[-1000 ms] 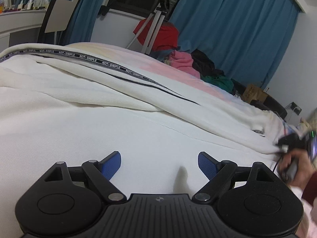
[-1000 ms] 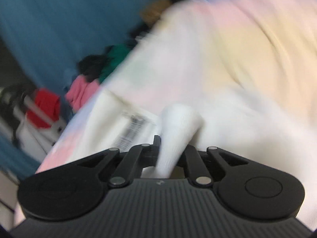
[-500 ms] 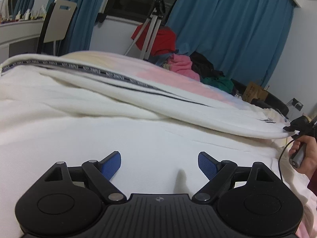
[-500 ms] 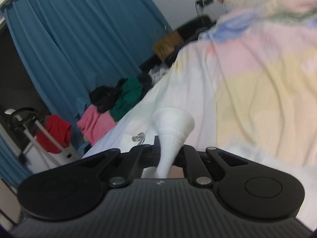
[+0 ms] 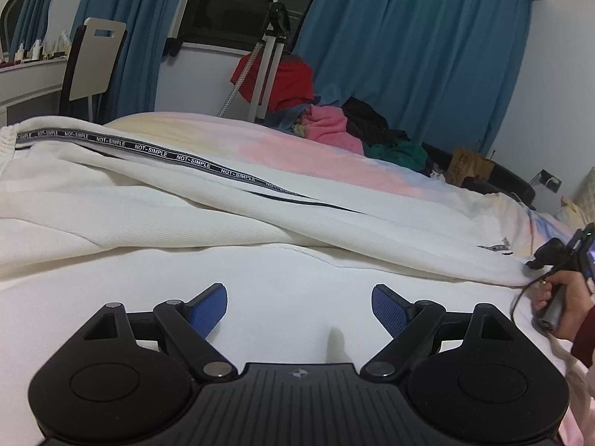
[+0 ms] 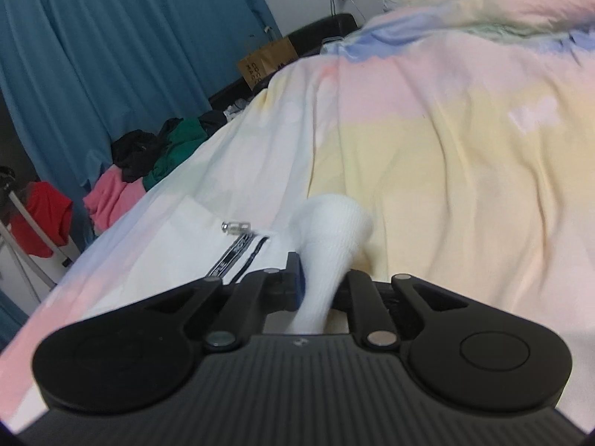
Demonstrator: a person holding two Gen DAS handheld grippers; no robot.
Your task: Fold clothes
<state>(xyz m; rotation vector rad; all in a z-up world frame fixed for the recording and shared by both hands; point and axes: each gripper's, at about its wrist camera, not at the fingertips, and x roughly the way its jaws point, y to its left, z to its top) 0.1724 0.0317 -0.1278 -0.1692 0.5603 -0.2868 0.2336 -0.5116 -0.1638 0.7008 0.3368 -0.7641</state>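
White track pants (image 5: pixel 186 193) with a black "NOT-SIMPLE" side stripe lie stretched across the pastel bedspread (image 5: pixel 297 152). My left gripper (image 5: pixel 298 297) hovers open just above the white fabric, with nothing between its blue pads. At the far right of the left wrist view, a hand (image 5: pixel 569 297) holds my right gripper (image 5: pixel 535 263) at the end of the pants leg. In the right wrist view my right gripper (image 6: pixel 321 278) is shut on the ribbed white cuff (image 6: pixel 331 223), which bulges out past the fingers. The striped leg (image 6: pixel 178 238) and a zipper pull (image 6: pixel 234 227) lie to its left.
A heap of pink, black and green clothes (image 5: pixel 334 130) lies at the bed's far edge. Behind it are a white stand (image 5: pixel 267 55) with a red garment, a chair (image 5: pixel 93 59) and blue curtains (image 5: pixel 409 55). A brown paper bag (image 5: pixel 470 167) stands at the right.
The right gripper has drawn the cuff outward to the right, and the pants leg now lies straighter across the bed. The left gripper stayed open over the fabric.
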